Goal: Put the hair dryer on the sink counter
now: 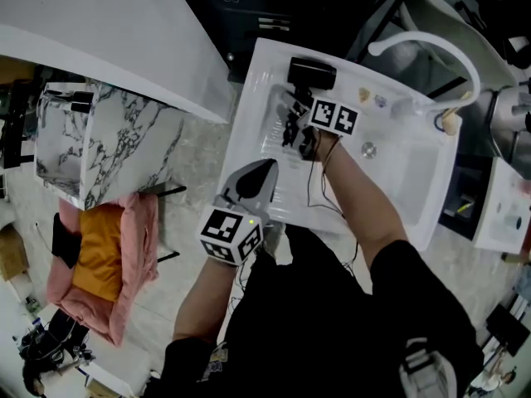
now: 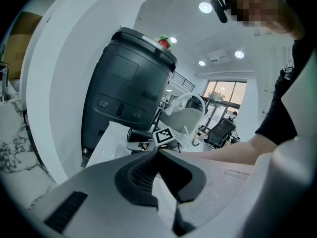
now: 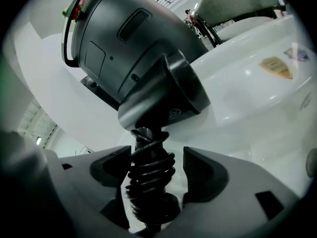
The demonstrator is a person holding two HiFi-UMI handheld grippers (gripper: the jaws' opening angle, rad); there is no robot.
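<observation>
The black hair dryer (image 1: pixel 312 73) lies on the far left part of the white sink counter (image 1: pixel 259 89), its handle and coiled black cord (image 1: pixel 292 127) pointing toward me. My right gripper (image 1: pixel 300 133) is over that cord. In the right gripper view the dryer's dark end (image 3: pixel 166 95) and the coiled cord (image 3: pixel 148 175) sit between the open jaws of my right gripper (image 3: pixel 158 170), with a gap on the right pad's side. My left gripper (image 1: pixel 265 168) hovers at the counter's near left edge. Seen in its own view, the left gripper (image 2: pixel 158 152) is shut and holds nothing.
A curved white faucet (image 1: pixel 436 48) and the basin with its drain (image 1: pixel 368 149) lie right of the dryer. A large dark grey barrel-shaped unit (image 2: pixel 126 90) stands beyond the counter. A marble-patterned box (image 1: pixel 108 139) and pink and orange cloth (image 1: pixel 99 255) are at the left.
</observation>
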